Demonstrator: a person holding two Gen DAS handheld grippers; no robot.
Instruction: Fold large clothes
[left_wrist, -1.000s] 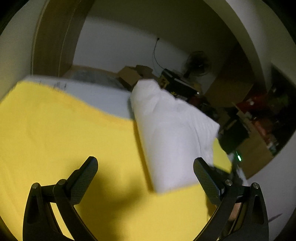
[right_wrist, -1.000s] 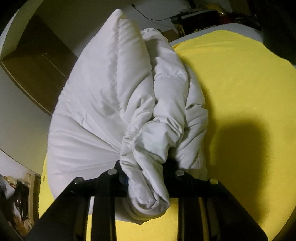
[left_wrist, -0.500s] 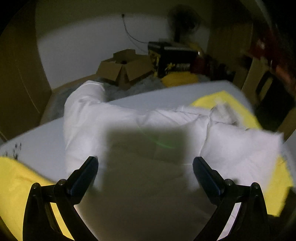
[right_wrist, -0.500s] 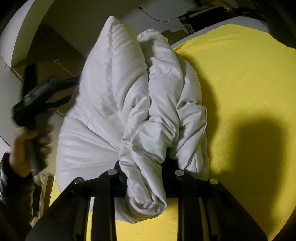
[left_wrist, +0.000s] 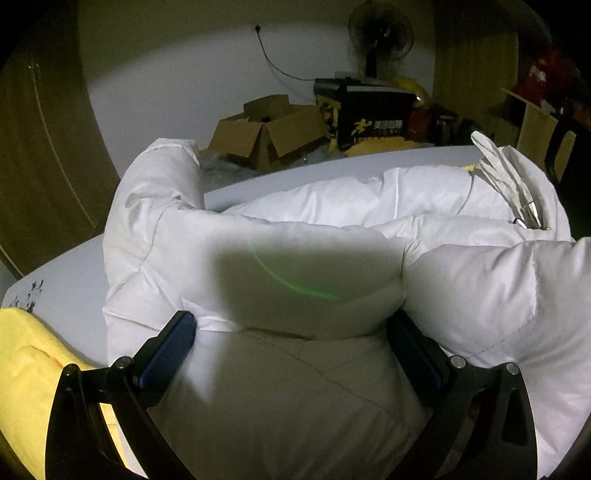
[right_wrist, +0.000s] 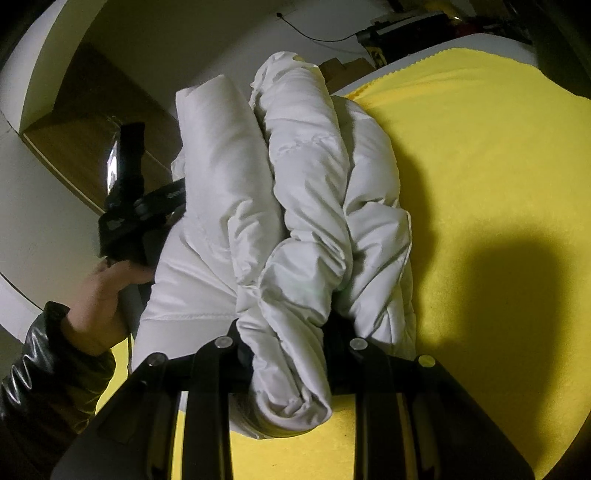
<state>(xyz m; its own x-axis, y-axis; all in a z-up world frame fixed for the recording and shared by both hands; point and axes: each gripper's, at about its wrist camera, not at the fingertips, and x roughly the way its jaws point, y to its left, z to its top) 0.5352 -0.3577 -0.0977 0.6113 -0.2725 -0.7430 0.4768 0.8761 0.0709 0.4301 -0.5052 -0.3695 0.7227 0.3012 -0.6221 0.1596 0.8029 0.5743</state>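
A second ago the left tool (left_wrist: 291, 328) hung over bare yellow cloth (right_wrist: 480, 155) with the white puffer jacket (left_wrist: 295, 236) ahead and to its right; it has since swung across and dropped, and its spread fingers now straddle a padded fold of the jacket, which fills the gap between them without the blue pads (left_wrist: 166, 354) visibly squeezing it. The right tool (right_wrist: 288, 332) has kept its hold: its jaws are narrowed tight on a twisted bunch of the jacket, the bulk rising ahead of it over the yellow cloth on the white bench (left_wrist: 74, 280). To its left, a hand (right_wrist: 103, 299) in a dark sleeve holds the other tool.
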